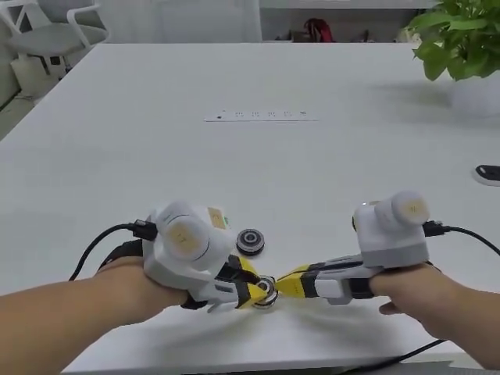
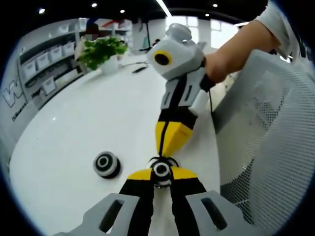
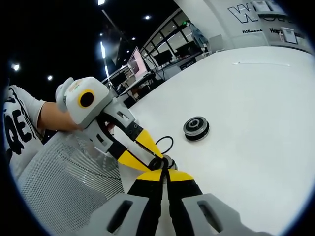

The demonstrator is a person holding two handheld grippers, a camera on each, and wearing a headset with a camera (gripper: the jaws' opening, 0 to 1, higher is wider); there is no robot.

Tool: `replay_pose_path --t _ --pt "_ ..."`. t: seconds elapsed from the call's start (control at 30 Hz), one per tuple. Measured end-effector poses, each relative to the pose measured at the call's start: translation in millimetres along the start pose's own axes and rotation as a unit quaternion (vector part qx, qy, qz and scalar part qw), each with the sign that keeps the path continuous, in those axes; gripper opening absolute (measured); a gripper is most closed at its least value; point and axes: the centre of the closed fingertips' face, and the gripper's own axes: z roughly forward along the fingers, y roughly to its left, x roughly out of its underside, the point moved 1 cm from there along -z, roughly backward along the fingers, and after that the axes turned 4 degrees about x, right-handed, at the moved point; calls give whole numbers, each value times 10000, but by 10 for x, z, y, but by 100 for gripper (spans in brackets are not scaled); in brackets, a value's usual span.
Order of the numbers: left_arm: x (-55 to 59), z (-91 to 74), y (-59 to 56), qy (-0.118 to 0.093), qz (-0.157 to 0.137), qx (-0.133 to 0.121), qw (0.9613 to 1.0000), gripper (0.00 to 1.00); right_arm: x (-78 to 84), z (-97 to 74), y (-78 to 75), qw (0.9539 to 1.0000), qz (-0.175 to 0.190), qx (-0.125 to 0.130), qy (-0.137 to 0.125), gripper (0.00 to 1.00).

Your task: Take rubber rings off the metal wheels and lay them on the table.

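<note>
A small metal wheel (image 1: pixel 266 287) hangs just above the white table (image 1: pixel 312 172) near its front edge, and my left gripper (image 1: pixel 254 291) is shut on it from the left. My right gripper (image 1: pixel 283 286) comes in from the right, its yellow tips shut on the wheel's thin black rubber ring (image 3: pixel 166 142), which stands out as a loop. In the left gripper view the wheel (image 2: pixel 161 169) sits between my own jaws, with the right gripper (image 2: pixel 165 150) pinching its far side. A second wheel (image 1: pixel 250 241), black ring on, lies flat just behind.
A potted plant (image 1: pixel 461 47) stands at the far right, with a small black object (image 1: pixel 488 173) at the right edge. A white label strip (image 1: pixel 262 116) lies mid-table. A mesh chair back (image 2: pixel 266 137) is beside the table's front edge.
</note>
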Motion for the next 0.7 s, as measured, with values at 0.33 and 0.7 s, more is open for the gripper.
replay_pose_path --t 0.33,0.7 --pt "-2 4 -3 3 2 -21 10000 12 7 -29 -17 9997 237 13 -10 0" --pt "-1 -1 -10 14 22 -19 10000 12 -18 -45 22 9991 400 -96 -103 0"
